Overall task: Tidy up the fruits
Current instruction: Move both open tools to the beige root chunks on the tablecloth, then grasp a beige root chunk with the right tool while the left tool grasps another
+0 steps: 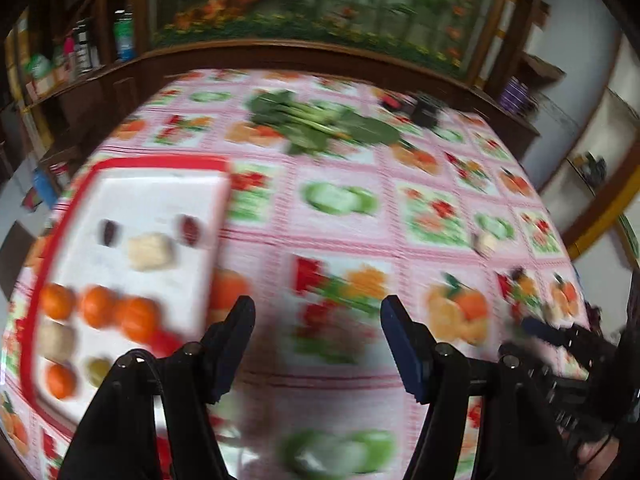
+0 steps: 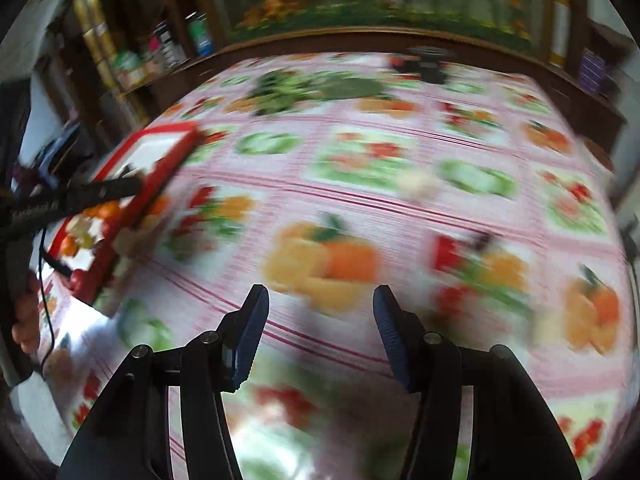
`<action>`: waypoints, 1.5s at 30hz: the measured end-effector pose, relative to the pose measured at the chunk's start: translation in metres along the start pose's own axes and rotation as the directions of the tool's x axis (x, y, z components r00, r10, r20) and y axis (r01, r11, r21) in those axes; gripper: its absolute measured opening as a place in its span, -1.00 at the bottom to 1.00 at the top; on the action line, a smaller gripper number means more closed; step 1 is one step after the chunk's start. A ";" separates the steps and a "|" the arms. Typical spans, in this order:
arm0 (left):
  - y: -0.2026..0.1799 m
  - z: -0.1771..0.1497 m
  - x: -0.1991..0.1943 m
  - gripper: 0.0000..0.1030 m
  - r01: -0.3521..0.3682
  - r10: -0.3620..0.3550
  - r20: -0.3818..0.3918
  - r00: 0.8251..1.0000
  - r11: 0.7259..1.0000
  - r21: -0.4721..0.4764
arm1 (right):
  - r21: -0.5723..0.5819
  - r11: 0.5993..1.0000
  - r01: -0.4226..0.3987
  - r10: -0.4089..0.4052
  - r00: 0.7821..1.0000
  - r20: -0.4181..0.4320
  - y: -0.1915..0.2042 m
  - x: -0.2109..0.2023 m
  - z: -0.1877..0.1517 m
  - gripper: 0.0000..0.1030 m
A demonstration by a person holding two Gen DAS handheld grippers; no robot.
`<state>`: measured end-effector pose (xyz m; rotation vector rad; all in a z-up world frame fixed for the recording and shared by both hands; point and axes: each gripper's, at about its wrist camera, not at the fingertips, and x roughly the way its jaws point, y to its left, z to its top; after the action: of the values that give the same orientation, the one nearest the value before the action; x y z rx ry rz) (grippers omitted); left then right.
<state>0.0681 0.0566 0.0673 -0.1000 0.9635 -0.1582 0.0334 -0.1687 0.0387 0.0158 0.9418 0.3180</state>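
A red-rimmed white tray (image 1: pixel 160 184) lies at the left of the table. It holds several oranges (image 1: pixel 96 306), pale blocks (image 1: pixel 150 251), two dark fruits (image 1: pixel 189 230) and a green one (image 1: pixel 97 371). My left gripper (image 1: pixel 318 320) hovers open just right of the tray, with nothing between its fingers. My right gripper (image 2: pixel 320 300) is also open and empty over the printed cloth; the left wrist view catches it low at the right edge (image 1: pixel 560 336). A small pale piece (image 2: pixel 416 184) and a dark bit (image 2: pixel 480 240) lie loose on the cloth ahead. Both views are motion-blurred.
Leafy greens (image 1: pixel 320 124) and a black object (image 1: pixel 426 112) sit at the far side of the table. The tablecloth (image 2: pixel 360 208) is printed with fruit pictures. A wooden cabinet with bottles (image 1: pixel 124 34) stands behind. A hand (image 2: pixel 26 320) shows at the left edge.
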 end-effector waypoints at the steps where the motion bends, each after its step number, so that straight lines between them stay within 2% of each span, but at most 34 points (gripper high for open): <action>1: -0.012 -0.004 0.003 0.33 0.014 -0.014 -0.014 1.000 1.000 0.015 | 0.024 1.000 0.013 -0.014 1.000 0.009 -0.016 -0.007 -0.005 0.08; 5: -0.062 -0.020 0.017 0.33 0.041 -0.035 -0.069 0.997 0.995 0.091 | 0.101 0.990 0.095 -0.097 0.995 0.021 -0.076 -0.023 -0.020 0.10; 10: -0.107 -0.034 0.025 0.33 0.055 -0.037 -0.108 0.993 0.984 0.171 | 0.113 0.988 0.109 -0.115 0.992 0.045 -0.107 -0.029 -0.023 0.12; 16: -0.127 -0.032 0.027 0.33 0.057 -0.039 -0.106 0.994 0.982 0.178 | 0.102 0.986 0.132 -0.139 0.988 0.066 -0.126 -0.032 -0.027 0.12; 19: -0.131 -0.029 0.030 0.33 0.044 -0.026 -0.105 0.994 0.983 0.179 | 0.075 0.988 0.137 -0.139 0.990 0.025 -0.135 -0.022 -0.028 0.11; 22: -0.136 -0.024 0.036 0.33 0.036 -0.016 -0.109 0.994 0.984 0.175 | 0.041 0.990 0.134 -0.135 0.991 0.022 -0.138 -0.016 -0.026 -0.05; 25: -0.142 -0.015 0.043 0.33 0.023 -0.004 -0.109 0.994 0.983 0.182 | 0.000 0.989 0.146 -0.146 0.989 0.011 -0.137 -0.008 -0.022 -0.43; 26: -0.145 -0.012 0.046 0.33 0.026 -0.006 -0.108 0.994 0.983 0.184 | -0.020 0.987 0.161 -0.161 0.987 0.005 -0.136 -0.007 -0.022 -0.47; 33: -0.174 0.023 0.066 0.33 0.064 -0.050 -0.068 0.996 0.974 0.218 | 0.037 0.994 0.098 -0.099 0.995 0.021 -0.141 -0.014 -0.027 -0.48; 40: -0.194 0.049 0.099 0.32 0.057 -0.043 -0.062 0.997 0.968 0.244 | 0.060 0.995 0.077 -0.079 0.997 0.026 -0.144 -0.015 -0.029 -0.48; 41: -0.195 0.051 0.106 0.22 0.058 -0.042 -0.075 0.996 0.971 0.234 | 0.063 0.995 0.075 -0.077 0.997 0.027 -0.145 -0.015 -0.029 -0.48; 42: -0.194 0.052 0.112 -0.11 0.075 -0.055 -0.098 0.994 0.973 0.218 | 0.065 0.995 0.073 -0.075 0.997 0.028 -0.145 -0.015 -0.029 -0.48; 44: -0.190 0.050 0.125 -0.50 0.123 -0.096 -0.156 0.983 0.978 0.170 | 0.070 0.995 0.070 -0.072 0.997 0.031 -0.146 -0.016 -0.029 -0.48; 45: -0.188 0.048 0.130 -0.52 0.136 -0.109 -0.175 0.978 0.979 0.153 | 0.071 0.995 0.069 -0.072 0.997 0.032 -0.146 -0.016 -0.028 -0.48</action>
<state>0.1637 -0.1507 0.0188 0.0056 1.1075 -0.3636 0.0405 -0.3161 0.0125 0.0518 0.9168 0.2186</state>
